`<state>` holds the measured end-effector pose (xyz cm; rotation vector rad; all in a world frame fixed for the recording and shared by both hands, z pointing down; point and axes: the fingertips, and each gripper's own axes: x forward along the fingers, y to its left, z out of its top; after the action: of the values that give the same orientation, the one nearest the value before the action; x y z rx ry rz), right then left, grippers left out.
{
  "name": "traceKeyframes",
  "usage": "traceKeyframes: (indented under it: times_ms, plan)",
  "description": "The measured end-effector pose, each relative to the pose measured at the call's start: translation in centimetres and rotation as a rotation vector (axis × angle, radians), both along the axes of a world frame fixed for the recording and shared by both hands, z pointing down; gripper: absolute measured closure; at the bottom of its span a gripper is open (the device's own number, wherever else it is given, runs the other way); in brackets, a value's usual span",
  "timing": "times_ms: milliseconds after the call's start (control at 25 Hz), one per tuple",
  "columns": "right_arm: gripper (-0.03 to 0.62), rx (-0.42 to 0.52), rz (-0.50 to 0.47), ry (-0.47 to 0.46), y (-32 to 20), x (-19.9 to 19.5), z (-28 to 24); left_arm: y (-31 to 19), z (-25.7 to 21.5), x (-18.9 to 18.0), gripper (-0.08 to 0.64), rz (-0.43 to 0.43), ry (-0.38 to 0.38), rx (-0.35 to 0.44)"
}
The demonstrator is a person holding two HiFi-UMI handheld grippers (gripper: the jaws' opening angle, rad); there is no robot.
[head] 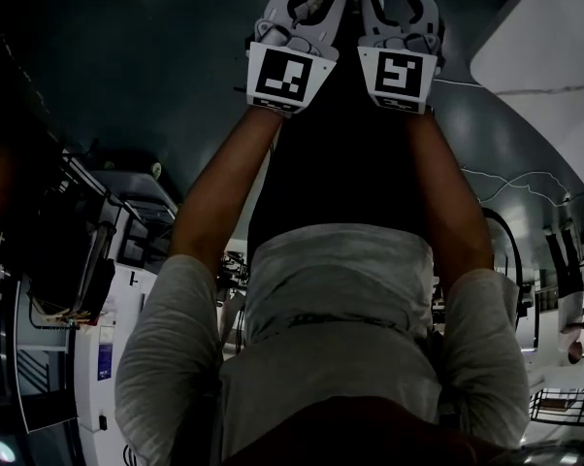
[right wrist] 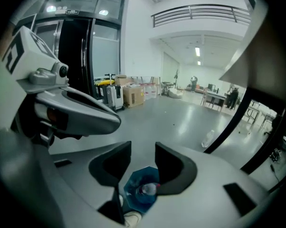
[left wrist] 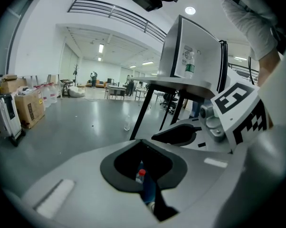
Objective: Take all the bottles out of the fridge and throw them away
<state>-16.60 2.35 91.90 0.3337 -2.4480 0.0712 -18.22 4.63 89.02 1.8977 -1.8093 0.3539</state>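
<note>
**Right gripper view and left gripper view: red-capped bottle point(right wrist: 147, 189) lies in the blue bin point(right wrist: 132, 196); another bottle is in the fridge point(left wrist: 202, 42)**

1. Right claw point(right wrist: 143, 153): open by a narrow gap. A strip of grey floor point(right wrist: 181, 113) shows between the two dark pads point(right wrist: 109, 167). The blue bin sits directly below that gap, with the red-capped bottle lying inside it. Neither pad touches the bottle.

2. Left claw point(left wrist: 143, 144): the far tips appear to meet, though the wide-angle view is poor here. This leaves a rounded hollow behind them. The red cap and the blue of the bin show through that hollow, beyond the claw and not clamped by it.

3. Head view, dim: both claws are held side by side and close together at the end of bare forearms. Each marker cube point(head: 287, 74) faces the camera. The person's grey sleeves and torso fill the lower frame.

4. Fridge: a white box standing on a dark-legged surface point(left wrist: 178, 83), with its interior in view from the left gripper. A second bottle point(left wrist: 189, 63) with a green label stands upright inside.

5. Floor: a third bottle point(left wrist: 127, 122), clear, is near the slanted leg of the surface and well apart from the bin.

6. Surroundings: cardboard boxes point(left wrist: 26, 106) stand against the far left wall.
</note>
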Motion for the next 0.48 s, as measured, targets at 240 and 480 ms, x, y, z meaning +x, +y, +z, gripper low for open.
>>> traceKeyframes:
  times_ms: [240,480]
  plan:
    - [0.439,-0.038,-0.002,-0.045,0.7,-0.5,-4.1,-0.2,-3.7,-0.5,0.551,-0.040,0.005,0.026]
    - [0.446,-0.083,-0.012,-0.101,1.3,-0.7,-9.6,-0.6,-8.9,-0.7,0.551,-0.077,0.005,0.063]
